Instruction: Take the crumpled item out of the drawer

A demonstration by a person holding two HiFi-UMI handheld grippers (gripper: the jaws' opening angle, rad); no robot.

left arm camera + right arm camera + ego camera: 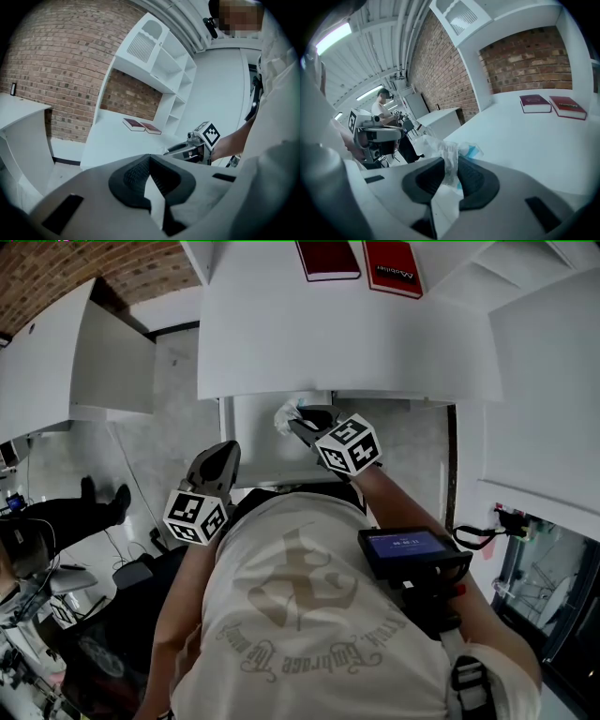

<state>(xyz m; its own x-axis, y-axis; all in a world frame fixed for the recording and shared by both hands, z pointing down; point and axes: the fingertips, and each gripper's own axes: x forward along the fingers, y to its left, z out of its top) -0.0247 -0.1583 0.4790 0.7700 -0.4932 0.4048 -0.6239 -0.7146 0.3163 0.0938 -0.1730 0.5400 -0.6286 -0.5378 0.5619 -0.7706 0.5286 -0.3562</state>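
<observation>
The crumpled item (285, 416), a wad of whitish clear wrap with a bit of blue, is pinched in my right gripper (302, 421) just over the open white drawer (258, 442) under the desk's front edge. In the right gripper view the crumpled item (446, 151) sticks up between the dark pads (474, 178), and the right gripper (450, 163) is shut on it. My left gripper (223, 452) hangs lower left of the drawer, apart from it. Seen in its own view, the left gripper (149, 159) has its pad tips touching with nothing between them.
Two red books (328, 259) lie at the back of the white desk (347, 343). A second white desk (56, 371) stands to the left, a white cabinet side (544, 399) to the right. A person (384, 105) sits far off by a brick wall (440, 61).
</observation>
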